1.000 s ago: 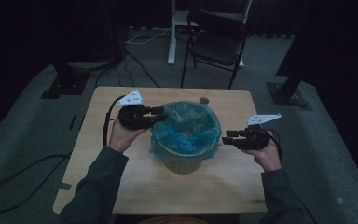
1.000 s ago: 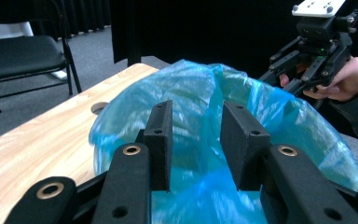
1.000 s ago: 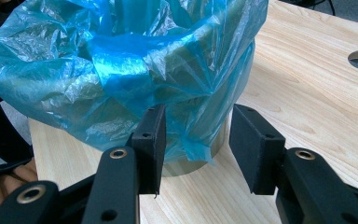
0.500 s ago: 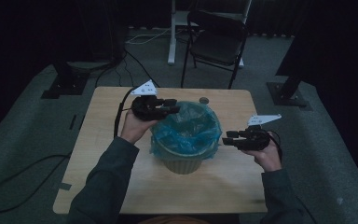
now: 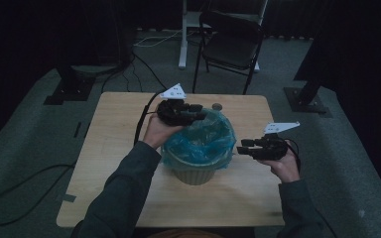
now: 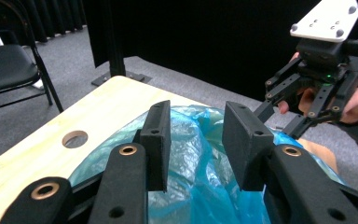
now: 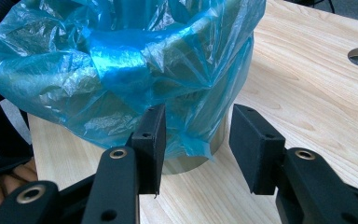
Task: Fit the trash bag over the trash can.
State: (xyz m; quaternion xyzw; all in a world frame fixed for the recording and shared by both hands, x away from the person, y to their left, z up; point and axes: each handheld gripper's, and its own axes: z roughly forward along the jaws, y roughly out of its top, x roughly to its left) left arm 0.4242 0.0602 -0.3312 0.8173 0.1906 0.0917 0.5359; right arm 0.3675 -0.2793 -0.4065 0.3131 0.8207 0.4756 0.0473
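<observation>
A beige bin [image 5: 194, 174] lined with a crinkled blue plastic bag [image 5: 203, 139] stands mid-table. My left gripper [image 5: 201, 114] hovers over the bin's far left rim; in the left gripper view it [image 6: 196, 122] is open, its jaws have just been opening a little, and the bag [image 6: 200, 182] lies below them, not pinched. My right gripper [image 5: 242, 147] is level with the bin's right side. In the right gripper view it [image 7: 198, 127] stands open just short of the bag's hanging hem [image 7: 186, 135] and the bin wall [image 7: 189, 162].
The wooden table [image 5: 114, 148] has a round hole [image 5: 217, 106] beyond the bin. A black folding chair [image 5: 233, 44] and stand feet [image 5: 307, 101] are on the grey carpet behind. Cables trail off the table's left side.
My left gripper has travelled from the bin's left side to the right and away, over the far rim. The right gripper has stayed where it was.
</observation>
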